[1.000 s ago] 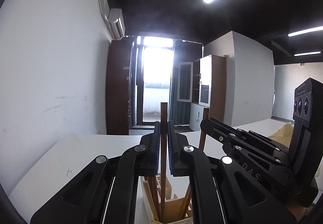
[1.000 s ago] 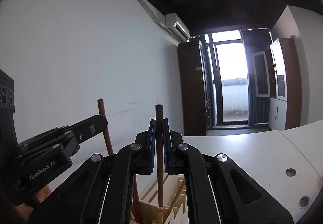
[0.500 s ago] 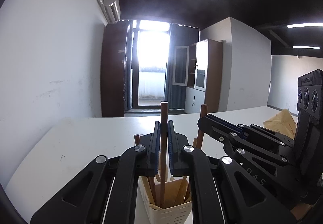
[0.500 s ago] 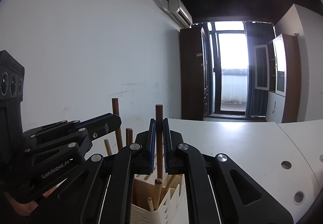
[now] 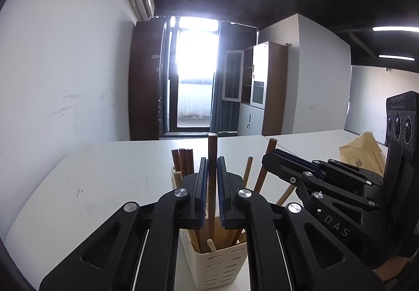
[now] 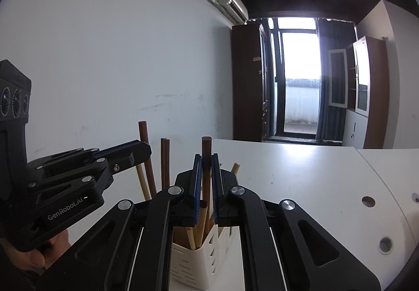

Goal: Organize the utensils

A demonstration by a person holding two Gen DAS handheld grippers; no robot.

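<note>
A cream slotted utensil holder (image 5: 214, 262) stands on the white table and holds several wooden sticks. My left gripper (image 5: 212, 186) is shut on a dark wooden stick (image 5: 212, 160) whose lower end is inside the holder. My right gripper (image 6: 206, 181) is shut on another dark wooden stick (image 6: 206, 149) that also reaches down into the holder (image 6: 193, 262). The right gripper shows in the left wrist view (image 5: 272, 157), and the left gripper in the right wrist view (image 6: 141, 149), close beside each other above the holder.
The white table (image 5: 110, 175) runs to a white wall at left. A tan padded envelope (image 5: 364, 152) lies at the right. Round cable holes (image 6: 368, 202) are in the table at the right. A doorway and cabinets stand behind.
Both grippers have come down with their sticks toward the holder, and the sticks have slid deeper into it. More of the holder and table now shows.
</note>
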